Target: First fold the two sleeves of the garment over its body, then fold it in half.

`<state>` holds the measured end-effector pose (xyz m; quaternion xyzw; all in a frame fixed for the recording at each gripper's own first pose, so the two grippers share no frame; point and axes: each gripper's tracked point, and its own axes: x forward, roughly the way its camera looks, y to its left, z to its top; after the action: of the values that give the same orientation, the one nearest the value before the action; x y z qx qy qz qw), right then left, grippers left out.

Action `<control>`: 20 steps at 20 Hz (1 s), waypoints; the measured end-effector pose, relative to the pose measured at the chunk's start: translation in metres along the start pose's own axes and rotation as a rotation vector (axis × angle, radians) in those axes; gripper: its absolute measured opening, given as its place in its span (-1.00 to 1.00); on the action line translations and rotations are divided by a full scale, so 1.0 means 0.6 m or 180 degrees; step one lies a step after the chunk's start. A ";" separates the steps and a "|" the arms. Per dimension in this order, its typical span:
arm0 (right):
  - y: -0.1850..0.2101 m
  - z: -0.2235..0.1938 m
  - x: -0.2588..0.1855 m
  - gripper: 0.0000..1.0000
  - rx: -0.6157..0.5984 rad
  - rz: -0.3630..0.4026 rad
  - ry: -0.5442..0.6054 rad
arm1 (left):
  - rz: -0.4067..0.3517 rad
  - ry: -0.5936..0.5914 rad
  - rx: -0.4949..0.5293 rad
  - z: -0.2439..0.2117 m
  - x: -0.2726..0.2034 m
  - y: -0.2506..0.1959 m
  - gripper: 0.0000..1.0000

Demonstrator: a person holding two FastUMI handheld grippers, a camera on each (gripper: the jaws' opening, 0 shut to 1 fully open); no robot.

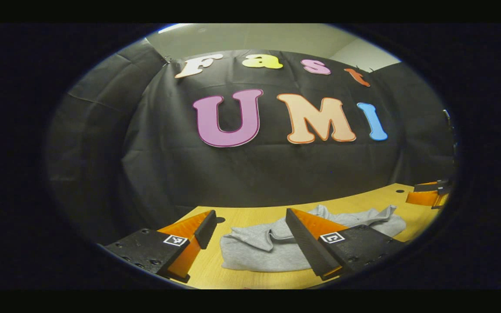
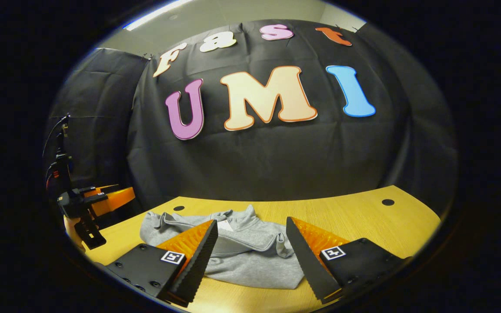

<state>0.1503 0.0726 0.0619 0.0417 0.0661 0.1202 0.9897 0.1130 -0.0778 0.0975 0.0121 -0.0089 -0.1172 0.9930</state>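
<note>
Yellow wooden worktop (image 2: pixel 355 217) against black cloth booth wall, grey garment (image 2: pixel 250 256) bunched mid-worktop, collar toward wall, long axis across; left tongs (image 1: pixel 250 234) and right tongs (image 2: pixel 250 243) both wide, hovering, holding nothing.

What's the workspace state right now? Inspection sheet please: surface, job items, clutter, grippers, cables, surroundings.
Surface: wooden table, bare wood around the garment, small dark holes near the back edge.
Job's things: grey sweatshirt lying on the table, bunched and creased, looks partly folded; exact fold state cannot be told.
Clutter: nothing seen.
Grippers: left hand-held gripper open, above the table near the sweatshirt, holding nothing. Right hand-held gripper open, empty, fingers either side of the sweatshirt in the right gripper view.
Cables: thin dark cables by the left hand-held gripper at the far left of the right gripper view.
Surroundings: black cloth wall, pale ceiling above.
</note>
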 end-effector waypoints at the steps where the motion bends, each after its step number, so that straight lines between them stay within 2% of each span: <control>1: 0.006 0.004 -0.018 0.94 0.0005 0.0017 -0.0062 | -0.0018 -0.0034 -0.0034 0.003 -0.014 -0.004 0.99; 2: 0.007 -0.006 -0.055 0.95 -0.0001 0.0018 -0.0154 | -0.0044 -0.0055 -0.0073 0.002 -0.028 -0.008 0.99; 3: 0.009 -0.001 -0.071 0.95 -0.0017 0.0010 -0.0238 | -0.0062 -0.0049 -0.0104 -0.003 -0.042 -0.012 0.89; 4: 0.012 0.003 -0.086 0.94 -0.0050 0.0000 -0.0328 | -0.0060 -0.0053 -0.0119 -0.009 -0.054 -0.012 0.99; 5: 0.013 0.007 -0.101 0.94 -0.0099 -0.0009 -0.0420 | -0.0041 -0.0046 -0.0123 -0.018 -0.066 -0.009 0.89; 9: 0.009 -0.017 -0.149 0.94 -0.0249 -0.0129 -0.0564 | 0.0008 0.0010 -0.0159 -0.062 -0.112 -0.001 0.89; 11: 0.009 -0.037 -0.167 0.94 -0.0272 -0.0167 -0.0587 | 0.0065 0.0080 -0.0208 -0.091 -0.129 0.010 0.89; 12: 0.008 -0.050 -0.175 0.94 -0.0277 -0.0187 -0.0579 | 0.0094 0.0103 -0.0226 -0.100 -0.137 0.015 0.99; 13: 0.007 -0.057 -0.183 0.94 -0.0277 -0.0201 -0.0592 | 0.0133 0.0113 -0.0245 -0.110 -0.145 0.021 0.89; 16: -0.001 -0.074 -0.198 0.94 -0.0248 -0.0258 -0.0627 | 0.0200 0.0102 -0.0256 -0.126 -0.161 0.031 0.87; 17: -0.002 -0.080 -0.201 0.89 -0.0223 -0.0262 -0.0624 | 0.0202 0.0068 -0.0255 -0.129 -0.164 0.032 0.86; 20: -0.010 -0.099 -0.205 0.94 -0.0162 -0.0302 -0.0582 | 0.0216 0.0031 -0.0248 -0.140 -0.170 0.034 0.89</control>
<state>0.0250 0.0411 0.0178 0.0242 -0.0256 0.0706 0.9969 0.0201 -0.0323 0.0128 -0.0263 0.0002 -0.0836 0.9961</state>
